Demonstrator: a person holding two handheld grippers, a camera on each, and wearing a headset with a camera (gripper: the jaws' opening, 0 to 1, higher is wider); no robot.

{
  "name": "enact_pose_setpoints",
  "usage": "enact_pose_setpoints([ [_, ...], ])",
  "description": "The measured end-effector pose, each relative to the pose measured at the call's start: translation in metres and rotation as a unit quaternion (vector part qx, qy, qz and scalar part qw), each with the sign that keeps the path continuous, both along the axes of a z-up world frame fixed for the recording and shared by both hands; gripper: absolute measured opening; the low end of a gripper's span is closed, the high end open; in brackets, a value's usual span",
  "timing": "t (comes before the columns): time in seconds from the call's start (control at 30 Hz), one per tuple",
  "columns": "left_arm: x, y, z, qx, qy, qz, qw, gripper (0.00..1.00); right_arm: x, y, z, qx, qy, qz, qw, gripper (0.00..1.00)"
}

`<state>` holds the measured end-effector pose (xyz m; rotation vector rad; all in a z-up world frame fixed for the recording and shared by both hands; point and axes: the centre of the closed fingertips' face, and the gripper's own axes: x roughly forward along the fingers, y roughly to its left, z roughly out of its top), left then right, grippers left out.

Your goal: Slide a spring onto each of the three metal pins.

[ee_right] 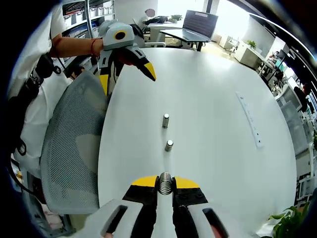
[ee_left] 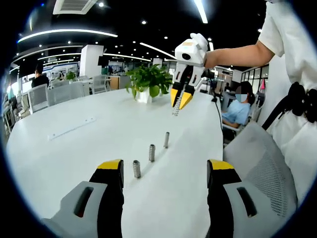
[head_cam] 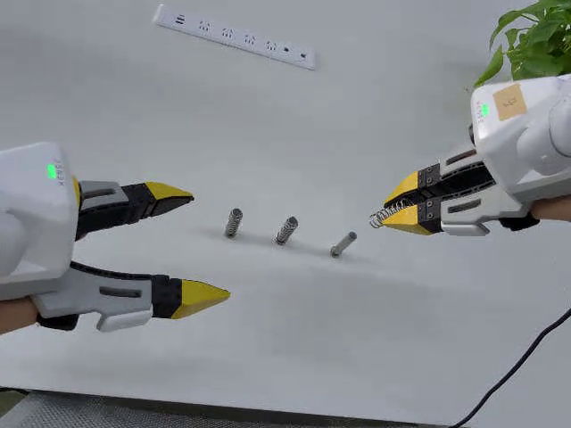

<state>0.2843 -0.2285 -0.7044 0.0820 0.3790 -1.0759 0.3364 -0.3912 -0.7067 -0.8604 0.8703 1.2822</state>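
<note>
Judged two-thirds through: near sprung pin (head_cam: 286, 229) and far sprung pin (head_cam: 234, 222) lined up left of the bare pin (head_cam: 343, 243). Left to fit: last spring (head_cam: 385, 215), pinched in the right gripper (head_cam: 399, 206) jaws, up-right of that pin, apart. Left gripper (head_cam: 210, 243) jaws wide, empty.

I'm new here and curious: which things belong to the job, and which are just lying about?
Job: bare pin, middle pin with spring, end pin with spring, loose spring, right claw holding it, left claw.
Lying about: power strip, plant, cable.
</note>
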Motion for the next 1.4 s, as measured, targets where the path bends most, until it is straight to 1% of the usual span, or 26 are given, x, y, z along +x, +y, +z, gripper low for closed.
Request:
enact_pose_setpoints([
  [0.07, 0.002, 0.002, -0.001, -0.004, 0.002, 0.003, 1.0000, 0.74, 0.002, -0.001, -0.006, -0.003, 0.003, -0.004, 1.0000, 0.07],
  [0.13, 0.003, 0.004, -0.002, -0.005, 0.001, 0.004, 1.0000, 0.76, 0.003, -0.002, -0.012, -0.007, 0.005, -0.007, 0.9999, 0.07],
  [0.23, 0.004, 0.006, -0.004, -0.009, 0.006, 0.007, 0.9999, 0.81, 0.006, -0.003, -0.019, -0.009, 0.009, -0.013, 0.9998, 0.07],
  [0.3, 0.006, 0.006, -0.005, -0.009, 0.003, 0.009, 0.9999, 0.84, 0.009, -0.003, -0.024, -0.011, 0.010, -0.015, 0.9998, 0.07],
  [0.33, 0.006, 0.006, -0.005, -0.010, 0.005, 0.009, 0.9999, 0.85, 0.009, -0.003, -0.026, -0.011, 0.012, -0.016, 0.9997, 0.07],
  [0.4, 0.007, 0.006, -0.008, -0.009, 0.012, 0.009, 0.9998, 0.86, 0.009, -0.001, -0.030, -0.013, 0.017, -0.016, 0.9997, 0.07],
  [0.47, 0.007, 0.006, -0.008, -0.007, 0.008, 0.007, 0.9999, 0.86, 0.009, 0.000, -0.033, -0.014, 0.020, -0.015, 0.9996, 0.07],
  [0.6, 0.009, 0.004, -0.007, -0.013, 0.007, 0.006, 0.9999, 0.87, 0.015, -0.003, -0.042, -0.019, 0.024, -0.015, 0.9994, 0.07],
  [0.63, 0.010, 0.004, -0.006, -0.015, -0.001, 0.006, 0.9999, 0.88, 0.015, -0.005, -0.043, -0.021, 0.024, -0.014, 0.9994, 0.07],
  [0.73, 0.011, 0.004, -0.004, -0.021, 0.000, 0.009, 0.9997, 0.88, 0.017, -0.005, -0.047, -0.024, 0.028, -0.014, 0.9992, 0.07],
  [0.8, 0.011, 0.004, -0.005, -0.021, -0.001, 0.009, 0.9997, 0.89, 0.018, -0.005, -0.050, -0.026, 0.028, -0.013, 0.9992, 0.07],
  [1.03, 0.012, 0.004, -0.007, -0.023, 0.003, 0.011, 0.9997, 0.88, 0.016, -0.004, -0.055, -0.031, 0.031, -0.010, 0.9990, 0.07],
  [1.2, 0.012, 0.002, -0.008, -0.026, 0.005, 0.011, 0.9996, 0.88, 0.020, -0.007, -0.061, -0.035, 0.033, -0.007, 0.9988, 0.07],
  [1.4, 0.012, 0.001, -0.007, -0.029, 0.006, 0.010, 0.9995, 0.88, 0.017, -0.006, -0.062, -0.037, 0.036, -0.005, 0.9986, 0.07],
])
